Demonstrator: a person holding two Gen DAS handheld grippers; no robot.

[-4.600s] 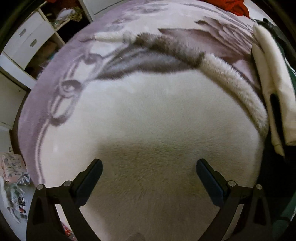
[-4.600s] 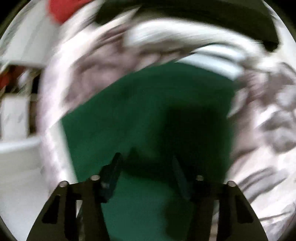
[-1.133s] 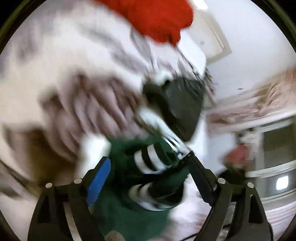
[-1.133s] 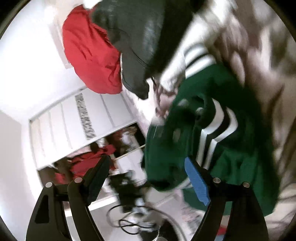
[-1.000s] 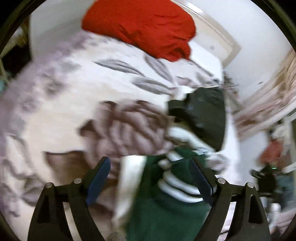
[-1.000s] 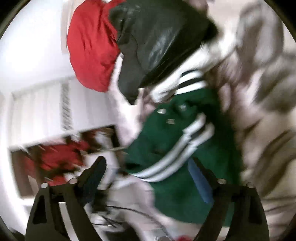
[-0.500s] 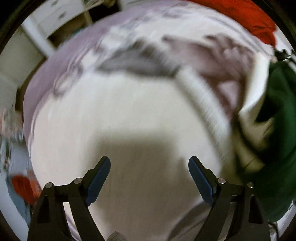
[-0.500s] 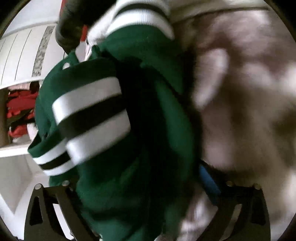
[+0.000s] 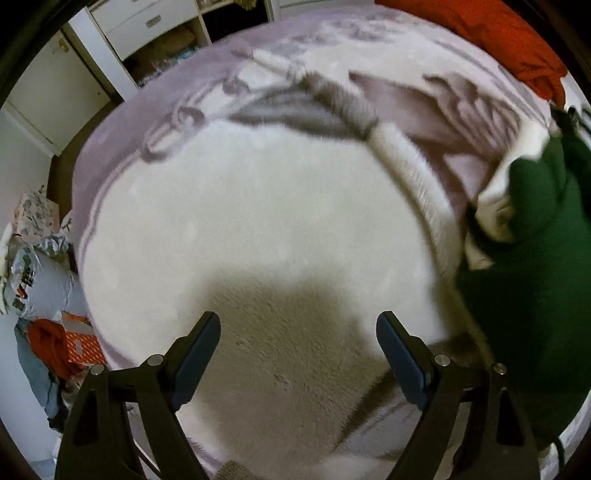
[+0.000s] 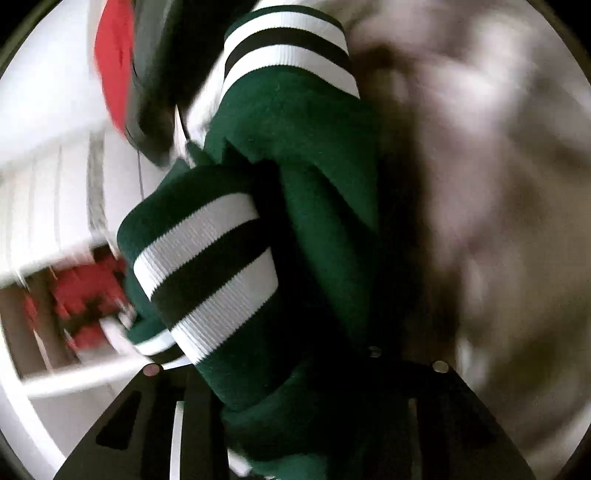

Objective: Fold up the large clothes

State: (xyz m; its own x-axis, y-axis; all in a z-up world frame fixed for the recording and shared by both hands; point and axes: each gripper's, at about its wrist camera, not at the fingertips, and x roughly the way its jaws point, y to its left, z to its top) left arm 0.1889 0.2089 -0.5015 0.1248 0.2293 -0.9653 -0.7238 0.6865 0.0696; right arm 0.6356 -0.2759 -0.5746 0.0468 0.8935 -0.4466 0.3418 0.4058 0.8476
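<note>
Your left gripper [image 9: 297, 345] is spread wide with nothing in it, hanging over the cream middle of the fleece blanket [image 9: 258, 221] that covers the bed. Using that blanket as the reference: the green varsity jacket [image 9: 535, 295] is bunched up on its right side, with a pale lining or sleeve showing at the jacket's upper edge, and a red garment [image 9: 509, 40] sits at the blanket's far right corner. Past the blanket's far edge there's a white drawer unit [image 9: 147, 22], and off its left edge a pile of clothes and bags [image 9: 44, 325] on the floor. In the right wrist view the jacket's green cloth and a black-and-white striped cuff [image 10: 207, 273] are piled right over your right gripper [image 10: 295, 406], hiding the fingers, so I can't tell if it's clenched on the cloth or not. The blanket is a blur to the jacket's right.
</note>
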